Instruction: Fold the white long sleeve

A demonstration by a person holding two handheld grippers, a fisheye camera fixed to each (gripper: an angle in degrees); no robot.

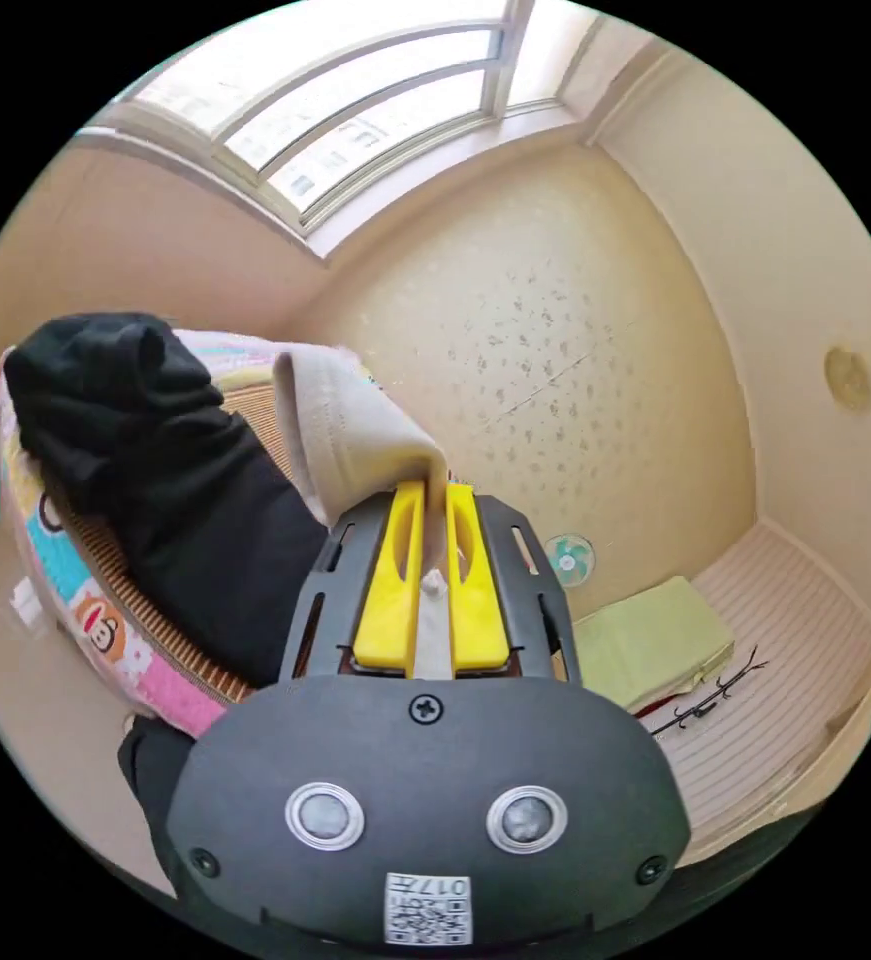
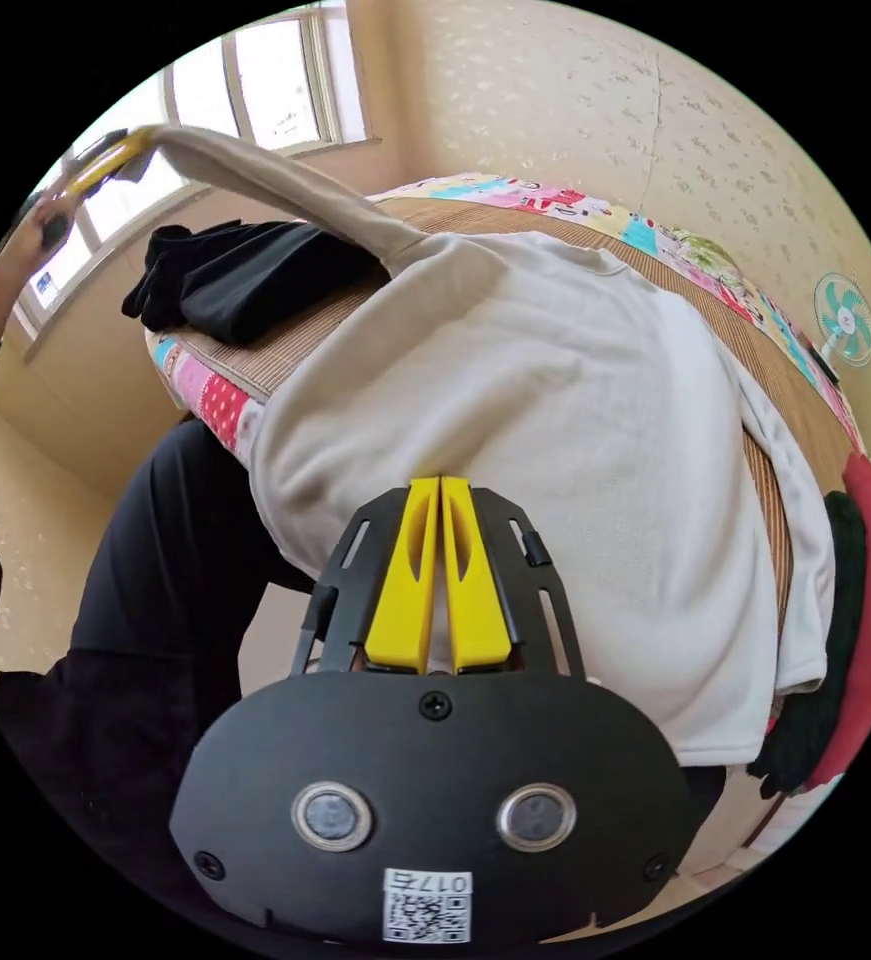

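Note:
The white long sleeve (image 2: 575,430) lies spread on a woven mat on the bed, its near edge hanging over the side. My right gripper (image 2: 440,485) is shut on that near edge of the body. One sleeve (image 2: 275,185) is stretched up and away to the left gripper (image 2: 105,160), held in a person's hand high at the upper left. In the left gripper view, my left gripper (image 1: 435,490) is shut on the sleeve cuff (image 1: 345,430), with cloth running down between the yellow jaws.
A black garment (image 2: 225,270) lies on the mat (image 2: 295,340) beyond the shirt, also the dark heap (image 1: 165,470) in the left gripper view. Red and dark clothes (image 2: 855,620) hang at the bed's right end. A small fan (image 2: 843,318) stands by the wall. A green cushion (image 1: 650,640) lies on the floor.

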